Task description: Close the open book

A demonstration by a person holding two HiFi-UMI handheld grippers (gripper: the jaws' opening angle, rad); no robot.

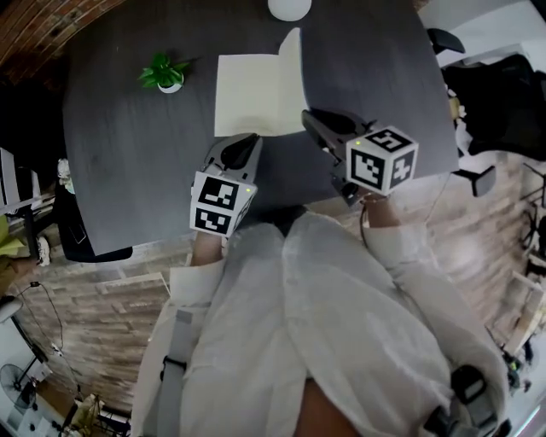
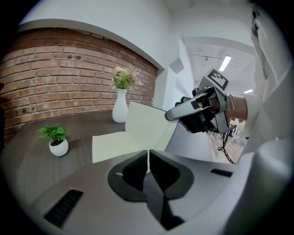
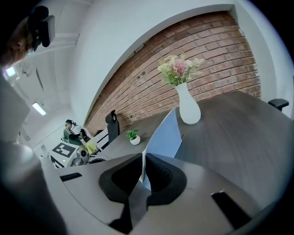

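Observation:
The open book (image 1: 247,94) lies on the dark table (image 1: 128,162), its cream left page (image 2: 115,144) flat. Its right half (image 2: 149,126) stands lifted, and its blue-grey cover (image 3: 165,135) rises steeply in the right gripper view. My right gripper (image 1: 317,124) is shut on the near edge of that raised half, which shows as a thin sheet between the jaws (image 3: 144,170). My left gripper (image 1: 247,143) is at the book's near edge. Its jaws are pressed together, with a thin cream sliver of page between them (image 2: 148,158).
A small green plant in a white pot (image 1: 164,75) stands left of the book. A white vase (image 1: 290,8) with flowers (image 3: 178,69) stands behind it. A brick wall (image 2: 69,78) lies beyond the table, and office chairs (image 1: 444,41) stand to the right.

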